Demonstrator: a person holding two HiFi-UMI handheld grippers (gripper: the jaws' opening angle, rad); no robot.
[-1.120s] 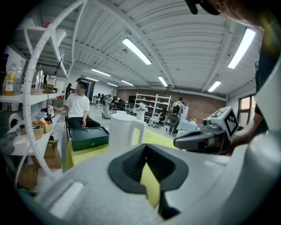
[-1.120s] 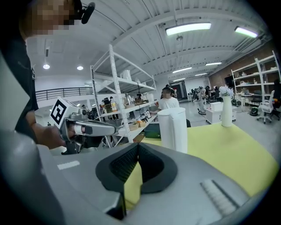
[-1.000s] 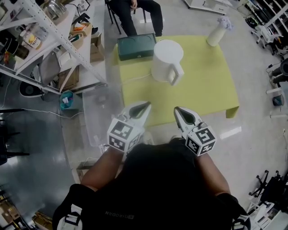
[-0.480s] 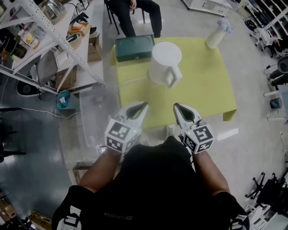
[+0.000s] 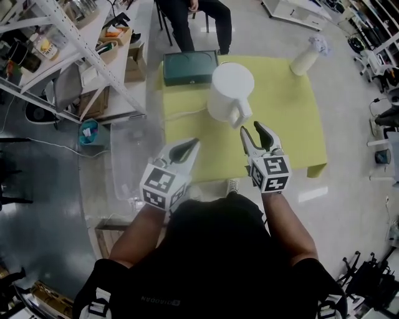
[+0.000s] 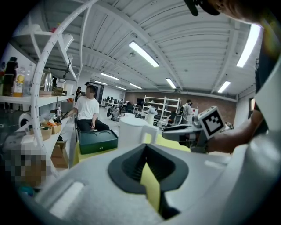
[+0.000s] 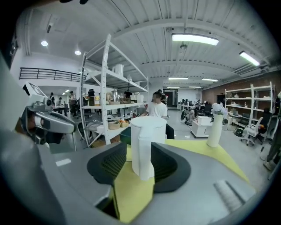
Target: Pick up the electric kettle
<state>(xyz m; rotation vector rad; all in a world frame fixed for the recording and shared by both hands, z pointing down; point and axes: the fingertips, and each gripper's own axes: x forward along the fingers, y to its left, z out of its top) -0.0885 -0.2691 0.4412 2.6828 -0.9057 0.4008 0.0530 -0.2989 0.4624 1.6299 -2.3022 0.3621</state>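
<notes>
The white electric kettle (image 5: 229, 87) stands upright on the low yellow table (image 5: 280, 131), its handle (image 5: 240, 115) turned toward me. My right gripper (image 5: 252, 128) hovers over the table just short of the handle. Its jaws have just been opening and now stand open, with nothing between them. In the right gripper view the kettle (image 7: 147, 132) rises straight ahead of that gripper (image 7: 139, 163). My left gripper (image 5: 190, 144) is shut and empty at the table's near edge, left of the kettle. The kettle (image 6: 131, 132) shows beyond it (image 6: 146, 148) in the left gripper view.
A dark green case (image 5: 190, 66) lies behind the kettle. A white vase (image 5: 305, 57) stands at the table's far right corner. A person sits beyond the table (image 5: 193, 19). Metal shelving (image 5: 62, 50) and a clear bin (image 5: 134, 159) are at the left. A white cord (image 5: 187, 112) trails left.
My right gripper has moved forward over the table toward the kettle's handle, and its jaws have gone from shut to open. The left gripper has shifted only slightly.
</notes>
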